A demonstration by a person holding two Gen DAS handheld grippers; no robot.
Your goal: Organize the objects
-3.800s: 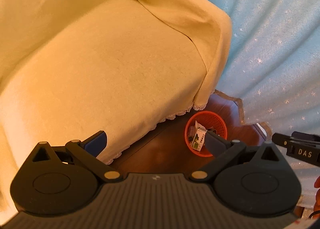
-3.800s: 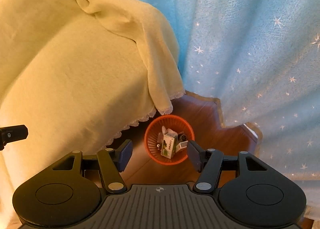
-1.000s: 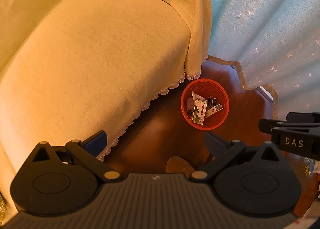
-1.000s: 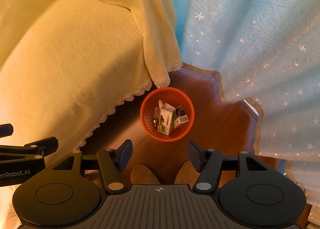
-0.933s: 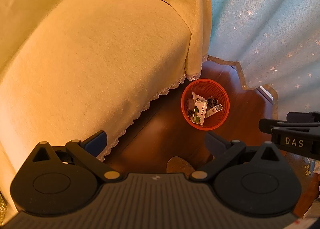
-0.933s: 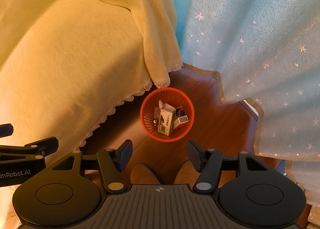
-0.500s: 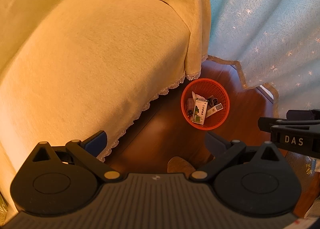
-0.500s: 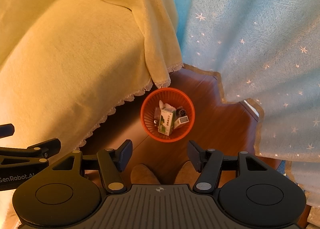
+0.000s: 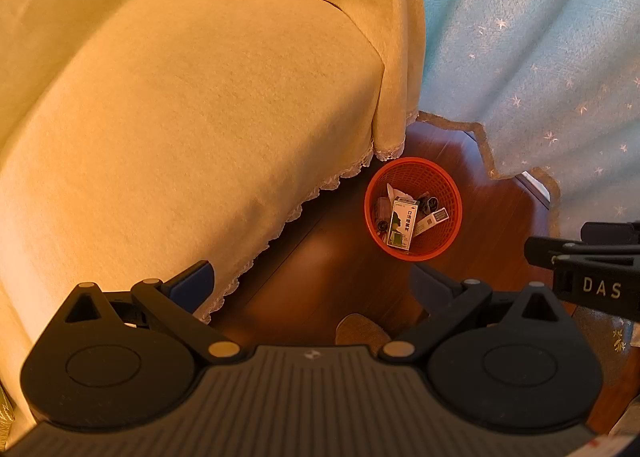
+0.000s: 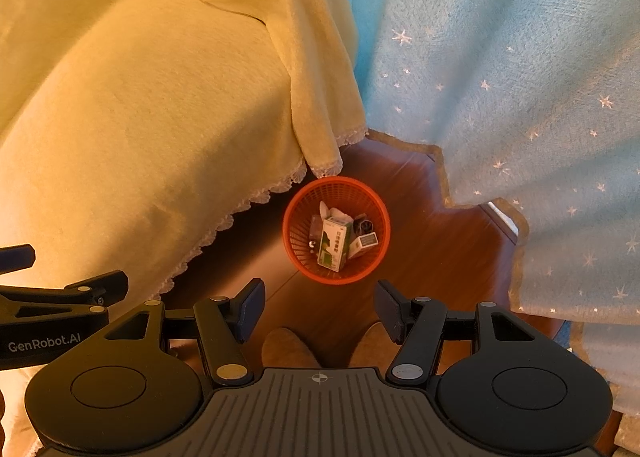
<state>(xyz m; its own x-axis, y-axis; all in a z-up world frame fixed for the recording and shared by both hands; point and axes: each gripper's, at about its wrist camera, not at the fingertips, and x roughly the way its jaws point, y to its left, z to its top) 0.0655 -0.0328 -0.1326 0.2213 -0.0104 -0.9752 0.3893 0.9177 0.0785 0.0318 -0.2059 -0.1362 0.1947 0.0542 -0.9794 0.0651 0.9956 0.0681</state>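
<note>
An orange mesh basket (image 9: 448, 193) stands on the wooden floor below me, also in the right wrist view (image 10: 376, 209). It holds a green and white box (image 9: 402, 223), a small white packet (image 9: 430, 220) and other small items. The box also shows in the right wrist view (image 10: 335, 243). My left gripper (image 9: 310, 283) is open and empty, high above the floor, left of the basket. My right gripper (image 10: 319, 307) is open and empty, high above, with the basket just beyond its fingertips.
A bed under a pale yellow blanket (image 9: 180, 97) with a lace hem fills the left. A light blue star-print curtain (image 10: 500, 77) hangs at the right and reaches the floor. The person's slippers (image 10: 286, 347) show on the floor below the right gripper.
Over the last second almost nothing has moved. Since 3.8 s ago both grippers have risen and drawn back, so the basket looks farther off and the slippers have come into view.
</note>
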